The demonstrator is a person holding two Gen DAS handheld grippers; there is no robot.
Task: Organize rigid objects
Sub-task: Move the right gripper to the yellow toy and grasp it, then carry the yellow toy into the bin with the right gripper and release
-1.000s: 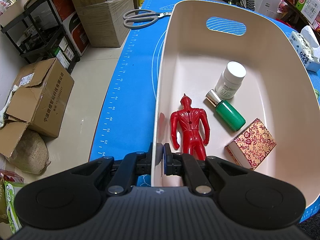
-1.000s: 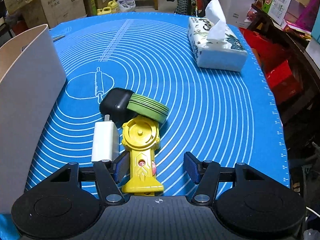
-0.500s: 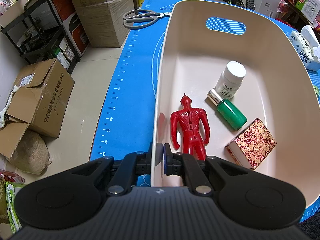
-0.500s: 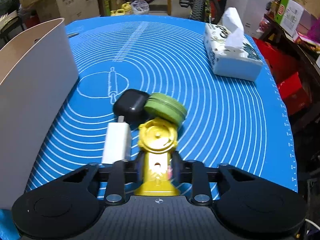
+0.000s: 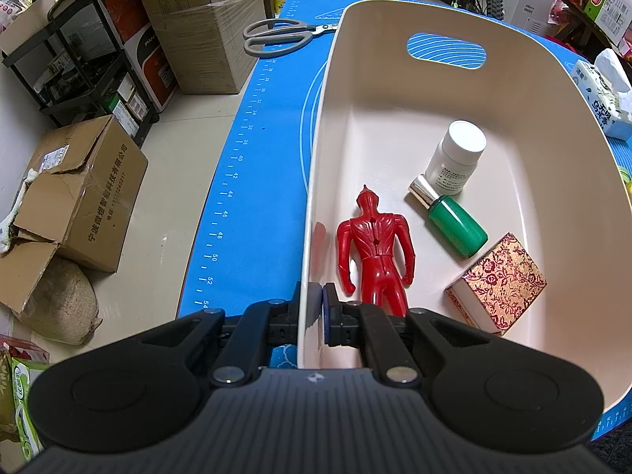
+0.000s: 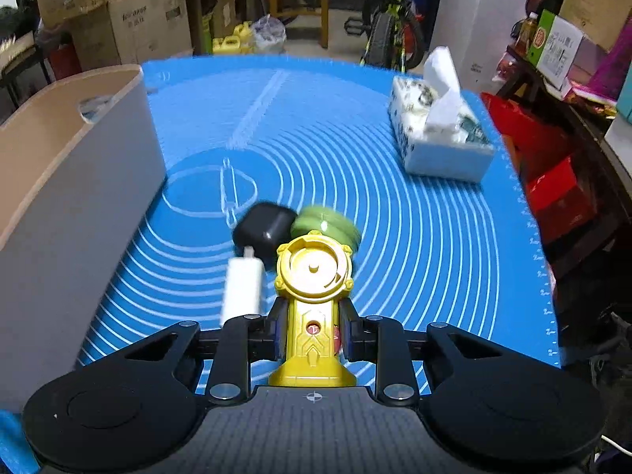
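My right gripper (image 6: 312, 333) clamps the yellow toy (image 6: 312, 296) – next, carry it into the bin (image 5: 414, 91) (left gripper (image 5: 318, 318) pinches its rim).

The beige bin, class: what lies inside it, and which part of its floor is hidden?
Inside the beige bin: a red figure, a white bottle, a green bottle and a patterned box. The near floor is hidden behind the left claw.

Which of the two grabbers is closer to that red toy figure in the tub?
Left. The left gripper is clamped on the tub's wall, right beside the red figure. The right gripper is outside the tub, holding a yellow toy.
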